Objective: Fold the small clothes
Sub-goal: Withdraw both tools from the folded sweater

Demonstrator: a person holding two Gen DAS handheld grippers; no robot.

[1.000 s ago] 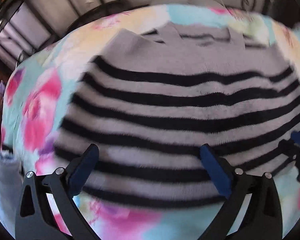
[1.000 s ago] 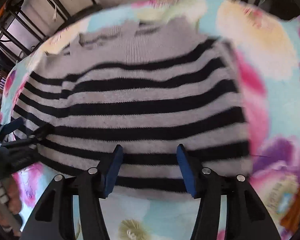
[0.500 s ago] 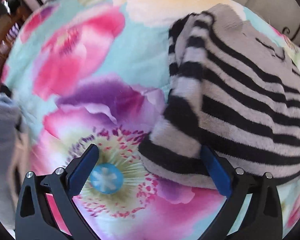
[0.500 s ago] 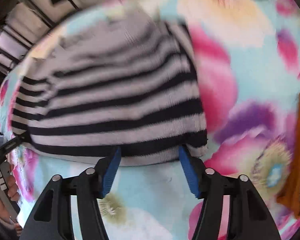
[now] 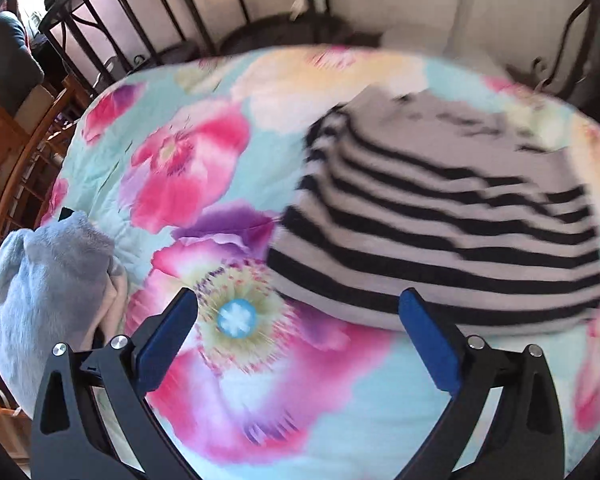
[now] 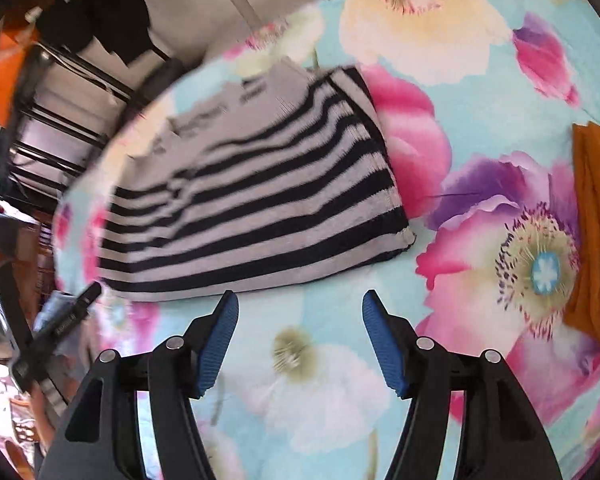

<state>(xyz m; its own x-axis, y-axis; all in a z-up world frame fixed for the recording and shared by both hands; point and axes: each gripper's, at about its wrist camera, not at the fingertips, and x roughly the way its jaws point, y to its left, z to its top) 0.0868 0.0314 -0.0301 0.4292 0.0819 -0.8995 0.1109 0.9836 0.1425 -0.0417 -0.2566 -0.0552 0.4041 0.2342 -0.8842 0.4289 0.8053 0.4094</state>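
A folded grey sweater with black stripes [image 5: 452, 216] lies flat on the flowered bedspread [image 5: 204, 160]. It also shows in the right wrist view [image 6: 252, 196]. My left gripper [image 5: 298, 320] is open and empty, hovering near the sweater's front left corner, apart from it. My right gripper [image 6: 300, 320] is open and empty, just in front of the sweater's near edge, not touching it. The left gripper's tip [image 6: 80, 304] shows at the left of the right wrist view.
A pale blue fleece garment [image 5: 48, 292] lies at the bed's left edge. An orange-brown garment [image 6: 596, 232] lies at the right. A dark metal bed frame [image 5: 148, 20] and wall stand behind. The bedspread [image 6: 480, 80] extends right of the sweater.
Both grippers have pulled back and up from the sweater. The left one swung left off the sweater and then rose; the right one drew away from the near edge.
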